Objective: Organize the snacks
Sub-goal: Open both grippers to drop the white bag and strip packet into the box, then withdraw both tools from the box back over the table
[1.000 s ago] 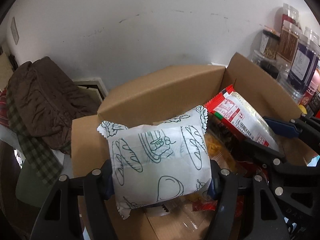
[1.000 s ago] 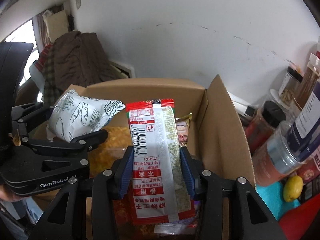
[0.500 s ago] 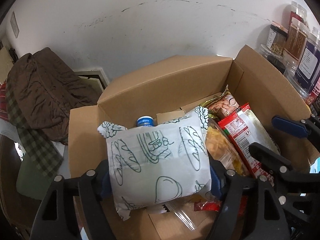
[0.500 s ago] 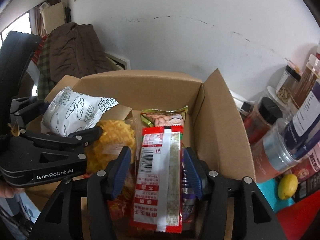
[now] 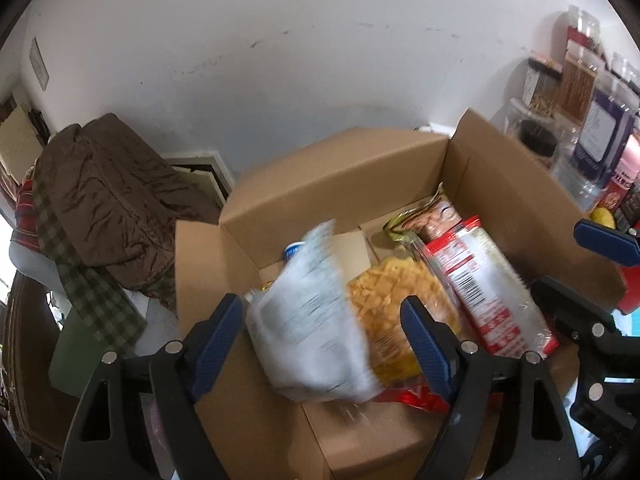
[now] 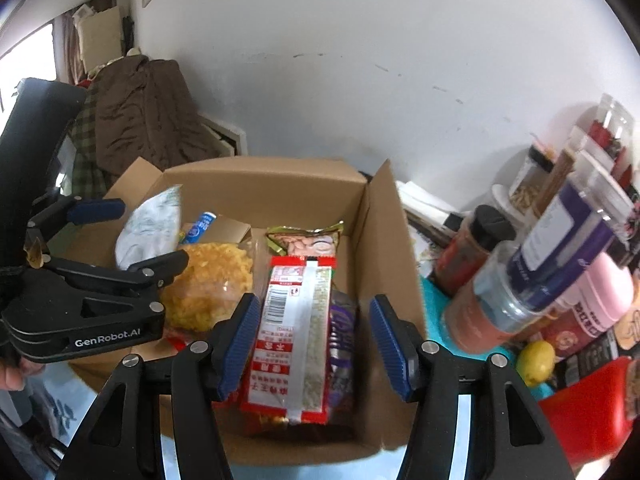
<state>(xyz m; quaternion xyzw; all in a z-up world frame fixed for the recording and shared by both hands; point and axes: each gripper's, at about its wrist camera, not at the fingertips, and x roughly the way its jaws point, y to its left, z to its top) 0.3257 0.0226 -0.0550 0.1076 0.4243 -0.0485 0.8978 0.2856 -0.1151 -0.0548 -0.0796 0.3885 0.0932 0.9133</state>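
On the far left, outside the job, a brown jacket (image 5: pixel 108 196) is heaped over a chair; I keep my left arm clear of it. My left gripper (image 5: pixel 320 340) stands wide, its jaws having just been opening, and the white bread-print packet (image 5: pixel 312 320) sits between the blue pads but is blurred and, as far as I can tell, no longer pressed by either: I read it as dropping into the left side of the cardboard box (image 5: pixel 344 176). To do this release well, I hold the tongs apart until the packet settles, then lift straight out so a pad does not drag it back over the near wall.

Next along, the bag of yellow crisps (image 6: pixel 212 280) lies in the middle of the box, with a blue-capped tube (image 6: pixel 202 222) behind it and a nut packet (image 6: pixel 308 242) against the back wall. The white packet looks likely to land partly on the crisps, which I judge acceptable but fragile, so no pushing down.

Further right, my right gripper (image 6: pixel 316 344) is also parted, jaws just opened, and the red-and-white noodle packet (image 6: pixel 292 332) lies flat between the pads without being squeezed, resting on a purple wrapper (image 6: pixel 342 332) beside the right wall. I withdraw that hand upward too, mindful of the jars (image 6: pixel 560 260) crowded just outside the box and a lemon (image 6: pixel 536 362) near them.
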